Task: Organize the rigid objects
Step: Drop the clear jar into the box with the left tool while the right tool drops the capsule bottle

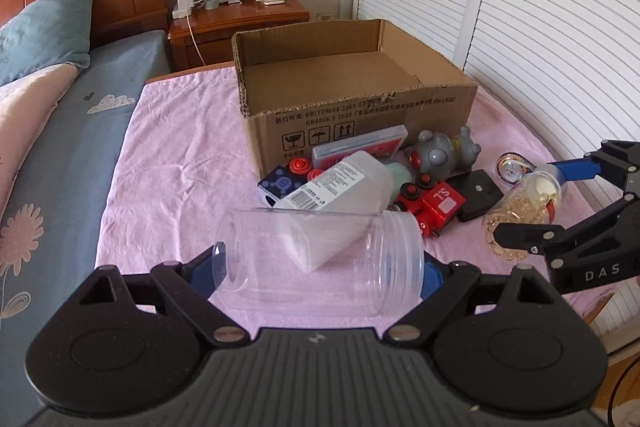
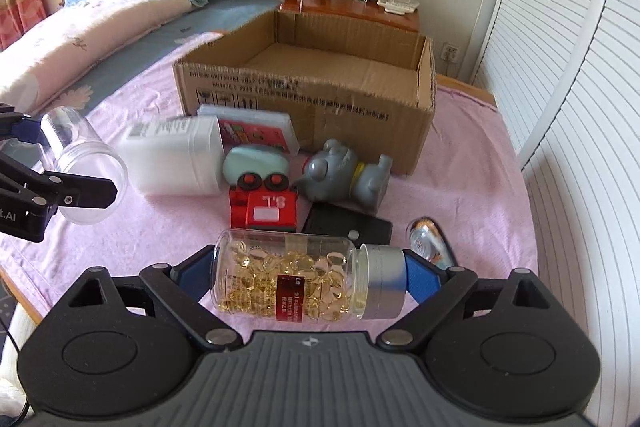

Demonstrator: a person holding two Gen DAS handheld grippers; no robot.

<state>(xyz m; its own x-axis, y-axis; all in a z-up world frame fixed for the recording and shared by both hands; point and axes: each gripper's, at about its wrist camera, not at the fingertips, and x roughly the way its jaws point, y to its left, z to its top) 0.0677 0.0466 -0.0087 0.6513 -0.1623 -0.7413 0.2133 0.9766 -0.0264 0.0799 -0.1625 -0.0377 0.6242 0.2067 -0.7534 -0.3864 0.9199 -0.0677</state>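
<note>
Both grippers are pitched downward over the pink cloth (image 1: 180,155), side by side, near of the pile of objects.

Left gripper (image 1: 320,267): jaws set wide, clamped end to end on an empty clear jar (image 1: 320,259). The jar is held crosswise, base at the left blue pad, threaded open mouth at the right pad. It is carried clear of the cloth, as seen from the right wrist view, where the jar (image 2: 82,163) hangs at the far left.

Right gripper (image 2: 310,281): jaws likewise wide, clamped lengthwise on a capsule bottle (image 2: 296,279). The bottle base is pressed by the left pad, the silver cap (image 2: 382,281) by the right pad. Yellow capsules and a red label are visible through the wall. In the left wrist view the bottle (image 1: 520,211) is seen at the right, tilted, cap toward the far side.

The box (image 1: 352,91) stands open at the far side of the cloth; nothing is seen inside. Just near of it, on the cloth, a cluster is noted: white bottle (image 2: 176,159), red toy car (image 2: 264,207), grey figurine (image 2: 344,175), black case (image 2: 348,227), flat pink-labelled case (image 2: 260,131) leaning against the box wall. A blue cube (image 1: 278,185) lies at the left of the cluster.
</note>
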